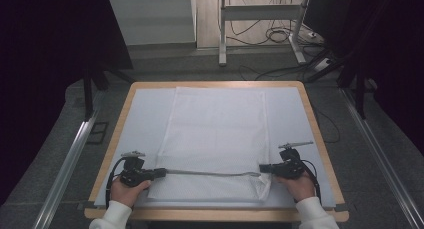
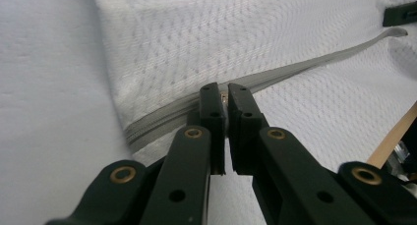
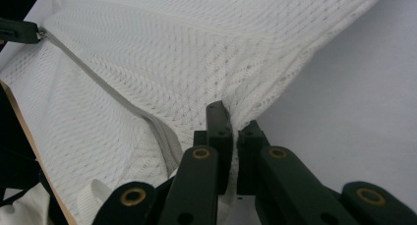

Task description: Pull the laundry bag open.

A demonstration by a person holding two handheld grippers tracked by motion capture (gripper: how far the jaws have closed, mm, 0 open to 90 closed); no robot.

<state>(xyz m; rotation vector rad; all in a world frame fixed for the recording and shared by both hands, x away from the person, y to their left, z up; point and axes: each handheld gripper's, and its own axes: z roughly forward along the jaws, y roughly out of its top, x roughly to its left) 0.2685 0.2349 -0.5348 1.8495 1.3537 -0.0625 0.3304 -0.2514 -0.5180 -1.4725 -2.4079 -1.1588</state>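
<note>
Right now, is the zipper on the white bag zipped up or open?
Zipped up, mostly: the grey zipper runs closed across the mesh bag. Its right end is unclear.

both hands come in from the near edge in white sleeves, each wrapped around a gripper body and resting low, the two well apart. the left gripper [image 1: 161,172] points inward toward the right one, its jaws pinched together (a sliver of gap shows between the pads in the left gripper view). the right gripper [image 1: 262,168] points back at it, jaws likewise pressed close, both lying nearly level.
</note>
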